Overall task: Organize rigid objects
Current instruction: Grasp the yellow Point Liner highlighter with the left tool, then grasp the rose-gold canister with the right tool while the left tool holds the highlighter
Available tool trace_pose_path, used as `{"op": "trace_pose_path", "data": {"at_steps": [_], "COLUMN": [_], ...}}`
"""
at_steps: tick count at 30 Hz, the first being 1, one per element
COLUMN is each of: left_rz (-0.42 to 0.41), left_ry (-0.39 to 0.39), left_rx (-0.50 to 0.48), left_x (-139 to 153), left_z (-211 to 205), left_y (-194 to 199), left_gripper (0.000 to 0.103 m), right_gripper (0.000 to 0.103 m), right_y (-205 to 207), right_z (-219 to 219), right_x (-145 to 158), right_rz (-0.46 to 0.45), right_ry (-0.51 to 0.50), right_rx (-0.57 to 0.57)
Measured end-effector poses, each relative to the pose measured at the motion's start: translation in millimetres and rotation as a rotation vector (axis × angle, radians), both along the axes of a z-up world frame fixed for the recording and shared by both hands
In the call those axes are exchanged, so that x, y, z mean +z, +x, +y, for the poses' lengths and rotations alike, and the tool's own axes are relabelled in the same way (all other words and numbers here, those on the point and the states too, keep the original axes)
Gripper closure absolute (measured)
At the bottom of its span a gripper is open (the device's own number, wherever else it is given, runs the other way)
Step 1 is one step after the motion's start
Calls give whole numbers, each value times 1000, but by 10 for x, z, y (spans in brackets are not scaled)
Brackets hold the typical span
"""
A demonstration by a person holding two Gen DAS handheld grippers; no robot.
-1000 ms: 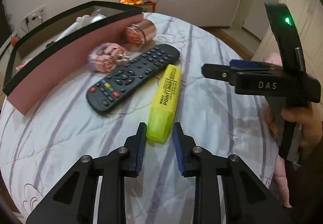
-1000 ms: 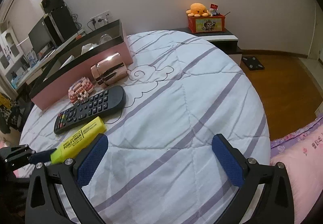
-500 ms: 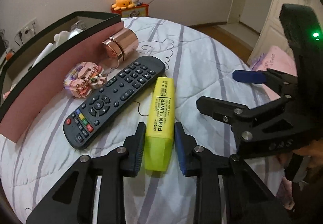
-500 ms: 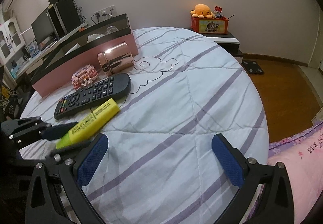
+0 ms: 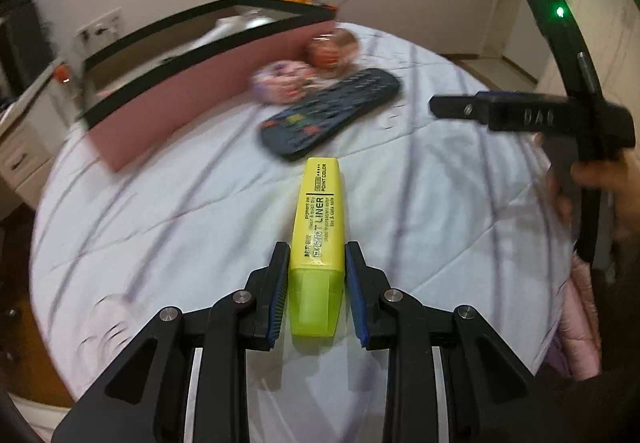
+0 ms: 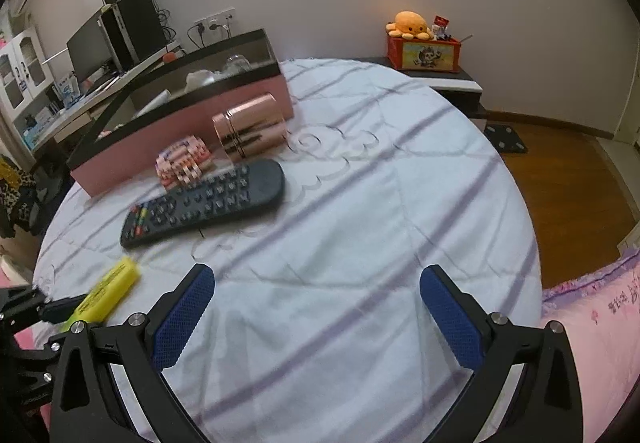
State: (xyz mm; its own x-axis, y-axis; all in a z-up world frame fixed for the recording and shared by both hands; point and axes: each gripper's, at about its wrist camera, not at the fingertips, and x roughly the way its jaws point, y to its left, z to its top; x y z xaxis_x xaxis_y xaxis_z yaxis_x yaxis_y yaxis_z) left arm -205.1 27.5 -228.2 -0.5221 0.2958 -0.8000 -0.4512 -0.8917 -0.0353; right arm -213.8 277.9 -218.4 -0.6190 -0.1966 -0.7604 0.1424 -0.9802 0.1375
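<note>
- Left gripper [image 5: 316, 283]: jaws narrow, clamped on the highlighter [image 5: 318, 239] at its cap end, body sticking out ahead over the bed [image 5: 200, 203].
- Right gripper [image 6: 316, 317]: jaws spread wide, nothing between them, just bedspread.
- Remote [image 6: 204, 203], pink block toy [image 6: 184, 163] and copper tin [image 6: 250, 129] lie ahead, by the box [image 6: 180, 135].

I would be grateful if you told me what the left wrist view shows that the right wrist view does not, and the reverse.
Only the left wrist view shows the left gripper closed on the yellow highlighter, and a hand holding the other tool.

Only the right wrist view shows the right gripper open over bare bedding, plus a nightstand and a desk.

Both show the highlighter, the remote, the copper canister and the pink box.
</note>
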Motion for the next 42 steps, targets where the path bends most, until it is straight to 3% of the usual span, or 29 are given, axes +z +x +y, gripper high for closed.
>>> {"op": "trace_pose_path", "data": {"at_steps": [6, 11, 22, 35, 37, 38, 39, 42], "left_rz": [4, 8, 39, 75, 73, 73, 72, 73], "left_ry": [8, 8, 12, 3, 9, 7, 5, -1], "left_rx": [142, 207, 188, 162, 161, 160, 157, 155], "left_x": [-24, -46, -78, -109, -108, -108, -110, -111], "left_z": [-438, -559, -518, -458, -469, -467, -462, -452], "left_y": [-93, -259, -434, -372, -371, -367, -361, -353], "left_gripper": [73, 73, 57, 41, 38, 36, 32, 29], "right_gripper": [0, 0, 6, 6, 16, 35, 44, 49], "right_y": [-160, -340, -883, -1134, -1155, -1162, -1173, -1155], "right_z": [-246, -356, -477, -650, -648, -639, -632, -617], "right_x": [64, 123, 81, -75, -98, -103, -111, -102], "right_rz": [19, 52, 26, 4, 2, 1, -8, -9], "right_ry": [52, 94, 122, 159, 165, 159, 143, 136], "right_rx": [71, 114, 188, 272, 271, 273, 284, 290]}}
